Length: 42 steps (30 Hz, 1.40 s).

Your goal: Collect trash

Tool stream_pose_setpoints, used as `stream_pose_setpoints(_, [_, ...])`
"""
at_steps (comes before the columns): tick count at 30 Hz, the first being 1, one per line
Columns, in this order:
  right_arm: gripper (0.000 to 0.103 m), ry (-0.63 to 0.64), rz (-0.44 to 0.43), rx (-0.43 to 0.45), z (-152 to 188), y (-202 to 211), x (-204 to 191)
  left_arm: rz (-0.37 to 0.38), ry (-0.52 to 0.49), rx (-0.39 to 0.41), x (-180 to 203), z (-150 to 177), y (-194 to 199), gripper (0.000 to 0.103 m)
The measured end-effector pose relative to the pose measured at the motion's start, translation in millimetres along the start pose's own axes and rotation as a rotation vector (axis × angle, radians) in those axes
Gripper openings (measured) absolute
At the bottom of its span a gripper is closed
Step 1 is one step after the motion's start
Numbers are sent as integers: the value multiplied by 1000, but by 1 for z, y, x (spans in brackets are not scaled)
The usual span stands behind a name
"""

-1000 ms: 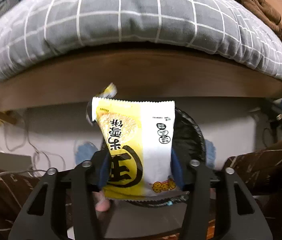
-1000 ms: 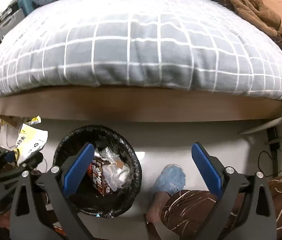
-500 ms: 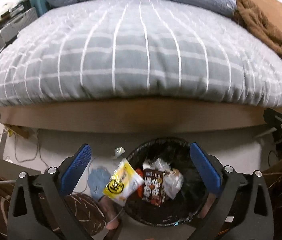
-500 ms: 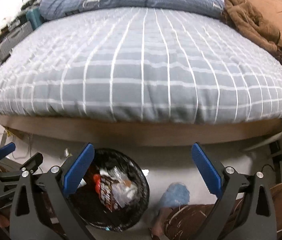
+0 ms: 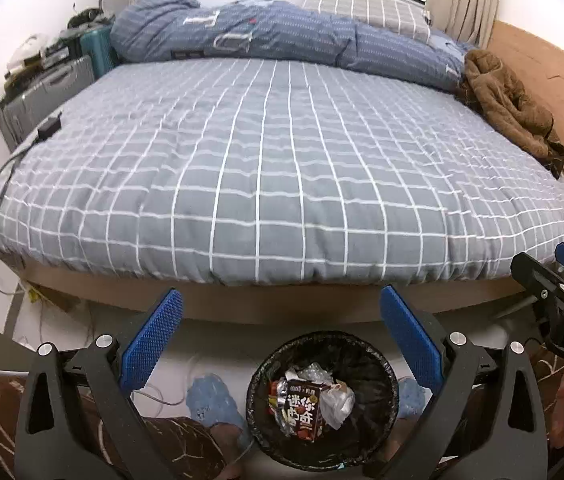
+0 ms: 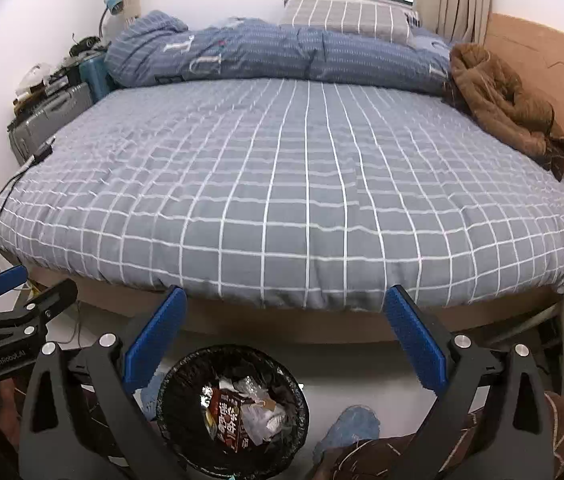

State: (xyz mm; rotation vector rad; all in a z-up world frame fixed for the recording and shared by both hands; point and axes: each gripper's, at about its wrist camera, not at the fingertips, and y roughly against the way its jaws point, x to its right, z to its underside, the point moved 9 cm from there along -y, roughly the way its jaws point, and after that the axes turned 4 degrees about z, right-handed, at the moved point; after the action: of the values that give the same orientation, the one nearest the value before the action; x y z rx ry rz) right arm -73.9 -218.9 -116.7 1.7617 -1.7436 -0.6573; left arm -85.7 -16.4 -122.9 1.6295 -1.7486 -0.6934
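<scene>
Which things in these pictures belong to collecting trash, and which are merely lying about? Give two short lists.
Belongs to the job:
- round black-lined waste bin
- dark red drink carton inside it
- crumpled white wrappers inside it

Just lying about:
- grey checked bed cover
- rolled blue quilt
- brown fleece garment
- grey hard suitcase

My left gripper (image 5: 280, 344) hangs with jaws spread wide, nothing between them. Landmark: black-lined trash bin (image 5: 378, 364) on the floor. It sits below and between my jaws. Inside it, a dark red drink carton (image 5: 302, 410) among crumpled wrappers (image 5: 336, 400). Blue slippers (image 5: 210, 398) flank the bin on both sides. Beyond the bin, a bed (image 5: 282, 184) with grey checked cover. Right of the bin, my right gripper (image 5: 554, 280) enters at the frame edge.
</scene>
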Motion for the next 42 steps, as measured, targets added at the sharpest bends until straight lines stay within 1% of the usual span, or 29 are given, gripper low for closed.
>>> stream_pose_setpoints(4, [95,6,1,12,-4,11,-2,11,-7,16,3,-5,14,97])
stream_pose_setpoints(8, [95,13,10,33,-5,17,-5,10,-9,18,5,-4,17,97])
stream_pose_setpoints(22, [95,11,6,29,-4,19,-7,11,1,20,1,-7,19,97])
stream_pose_setpoints(42, [95,2,10,32,-5,24,-3,16,-9,12,4,-4,17,97])
